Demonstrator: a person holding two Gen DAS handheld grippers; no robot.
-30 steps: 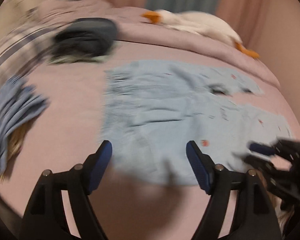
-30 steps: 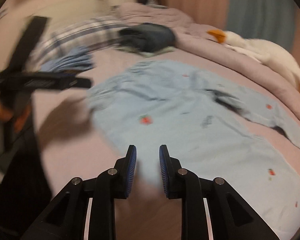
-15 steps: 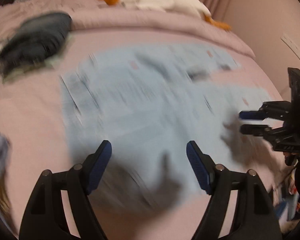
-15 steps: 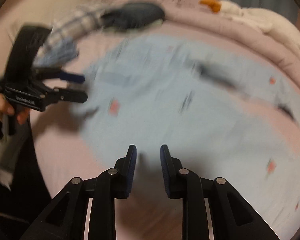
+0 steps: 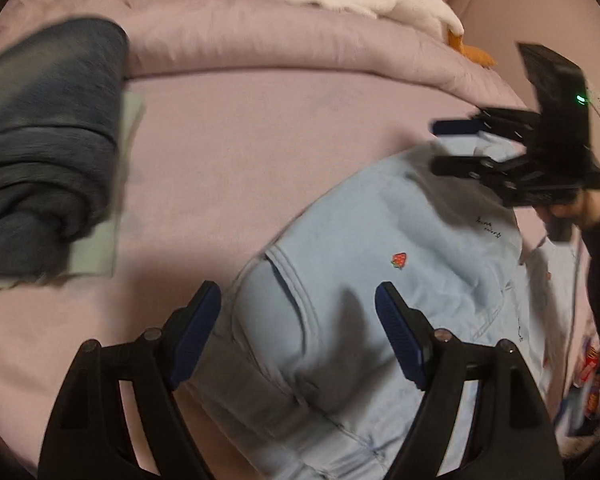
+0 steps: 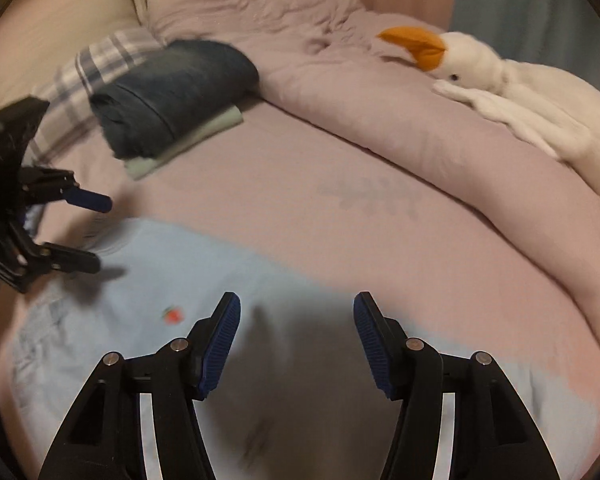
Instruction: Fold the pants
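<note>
Both grippers hang over the bed (image 6: pixel 308 184) and neither one has cloth in it. The left gripper (image 5: pixel 298 318) stands with its jaws wide apart above the pale blue pants (image 5: pixel 380 280), which lie bunched and folded over on the pink sheet, a little strawberry patch (image 5: pixel 399 260) showing between the blue pads. Nothing is pinched there; the fabric sits below the fingertips. The right gripper (image 6: pixel 296 336) has just been opening its jaws, and they stand apart now with only shadowed pants (image 6: pixel 148 280) beneath them, nothing between the pads. From the left camera the right gripper (image 5: pixel 444 146) shows over the far edge of the pants, a hand (image 5: pixel 572 212) in a dark sleeve wrapped round its handle. Off to the far side a folded pile of dark jeans (image 6: pixel 172 92) rests on a pale green cloth (image 6: pixel 204 132), well apart from the pants, and a white plush goose (image 6: pixel 500 84) sprawls along the rumpled duvet (image 6: pixel 380 120).
</note>
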